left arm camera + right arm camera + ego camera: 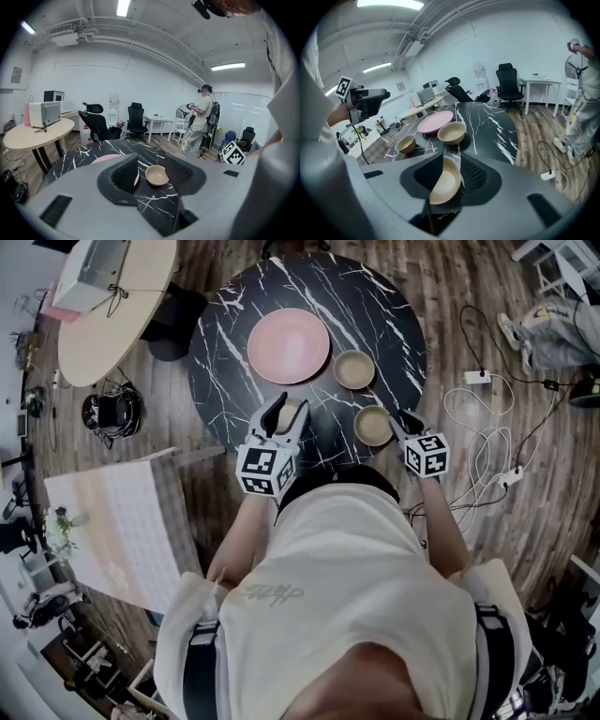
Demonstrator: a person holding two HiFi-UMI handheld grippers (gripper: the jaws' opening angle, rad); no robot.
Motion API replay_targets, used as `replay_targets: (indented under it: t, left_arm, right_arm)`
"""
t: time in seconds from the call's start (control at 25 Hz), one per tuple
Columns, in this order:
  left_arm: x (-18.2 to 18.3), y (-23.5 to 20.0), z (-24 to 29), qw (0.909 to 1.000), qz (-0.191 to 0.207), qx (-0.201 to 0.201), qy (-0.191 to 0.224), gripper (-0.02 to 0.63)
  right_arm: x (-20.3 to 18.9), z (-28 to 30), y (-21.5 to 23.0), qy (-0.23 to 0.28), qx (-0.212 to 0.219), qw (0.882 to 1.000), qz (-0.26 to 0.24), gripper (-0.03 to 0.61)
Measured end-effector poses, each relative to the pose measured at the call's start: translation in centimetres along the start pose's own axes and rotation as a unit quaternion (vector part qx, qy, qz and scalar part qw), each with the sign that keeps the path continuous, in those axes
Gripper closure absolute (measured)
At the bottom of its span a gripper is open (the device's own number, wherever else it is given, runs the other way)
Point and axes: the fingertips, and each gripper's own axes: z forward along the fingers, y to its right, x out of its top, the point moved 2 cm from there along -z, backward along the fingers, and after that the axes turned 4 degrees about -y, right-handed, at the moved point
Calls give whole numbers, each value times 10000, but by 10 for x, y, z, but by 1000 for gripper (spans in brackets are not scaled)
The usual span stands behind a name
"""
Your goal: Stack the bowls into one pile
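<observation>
On the black marble table lie a pink plate and three tan bowls. The far bowl stands alone by the plate. My left gripper is open around the near left bowl. In the left gripper view that bowl rests on the table between the open gripper, touching neither jaw. My right gripper is shut on the third bowl, which hangs tilted on edge between the jaws. From above, this bowl sits just left of the right gripper.
A round beige table with a white appliance stands at the upper left, a black chair beside it. Cables and a power strip lie on the wooden floor to the right. Another person stands beyond the table.
</observation>
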Motion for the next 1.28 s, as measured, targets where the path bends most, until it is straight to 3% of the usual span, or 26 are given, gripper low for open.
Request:
replay_targets:
  t: [0.32, 0.56, 0.68, 0.96, 1.28]
  left_arm:
    - [-4, 8, 3, 10000, -37, -30, -26, 417]
    - [-12, 5, 5, 9998, -128, 76, -159, 417]
    - [-14, 6, 5, 9996, -138, 130, -210, 419]
    - [-12, 2, 8, 9994, -137, 199, -241, 419]
    - [-9, 2, 12, 9996, -169, 158, -184, 419]
  right_arm:
    - [-30, 27, 11, -613, 32, 9981, -79, 463]
    - [-48, 41, 17, -1013, 308, 9942, 180, 456]
    - [-49, 43, 20, -1107, 326, 9928, 327, 456]
    - [-44, 51, 21, -1191, 384, 9917, 293, 546]
    - [-37, 44, 19, -1211, 458, 9913, 227, 554]
